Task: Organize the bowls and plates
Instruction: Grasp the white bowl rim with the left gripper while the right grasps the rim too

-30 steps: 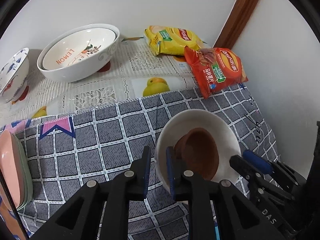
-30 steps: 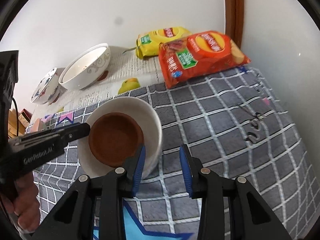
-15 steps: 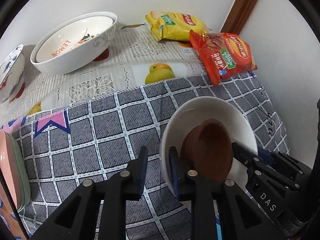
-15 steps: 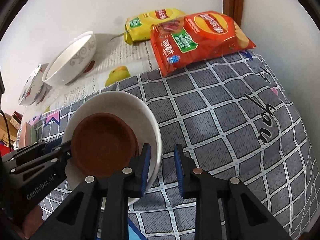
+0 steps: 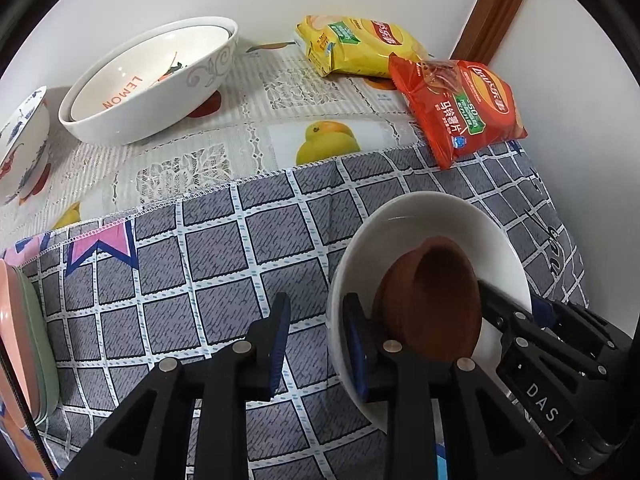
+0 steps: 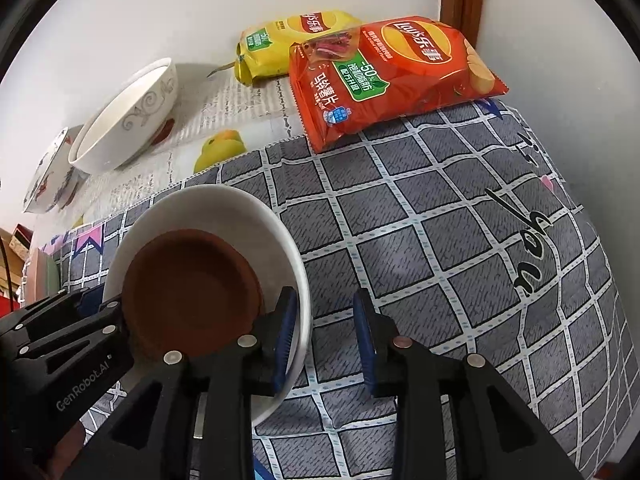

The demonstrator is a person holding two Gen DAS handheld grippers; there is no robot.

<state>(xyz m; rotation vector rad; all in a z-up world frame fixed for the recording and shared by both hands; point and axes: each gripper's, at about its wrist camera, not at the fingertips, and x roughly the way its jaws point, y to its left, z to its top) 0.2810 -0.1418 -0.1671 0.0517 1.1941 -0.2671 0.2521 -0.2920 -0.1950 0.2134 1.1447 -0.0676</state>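
A white bowl (image 5: pixel 420 232) with a smaller brown bowl (image 5: pixel 436 300) nested inside it sits low over the grey checked cloth (image 5: pixel 224 272) and seems to rest on it. My left gripper (image 5: pixel 316 332) straddles the bowl's left rim, with one finger inside and one outside. Its jaws are opening and the outer pad stands clear of the rim. My right gripper (image 6: pixel 324 320) straddles the opposite rim of the white bowl (image 6: pixel 208 208) beside the brown bowl (image 6: pixel 188 296). Its jaws are also opening, and there is a gap at the outer pad.
Two nested large white bowls (image 5: pixel 148 84) and a blue-patterned bowl (image 5: pixel 20 140) stand at the back left. Yellow (image 5: pixel 360 46) and red (image 5: pixel 460 108) chip bags lie at the back right by the wall. Pink and green plates (image 5: pixel 24 340) sit at the left edge.
Both grippers have sunk with the nested bowls toward the cloth. The left jaws have widened off the rim. The right jaws narrowed, then widened again.
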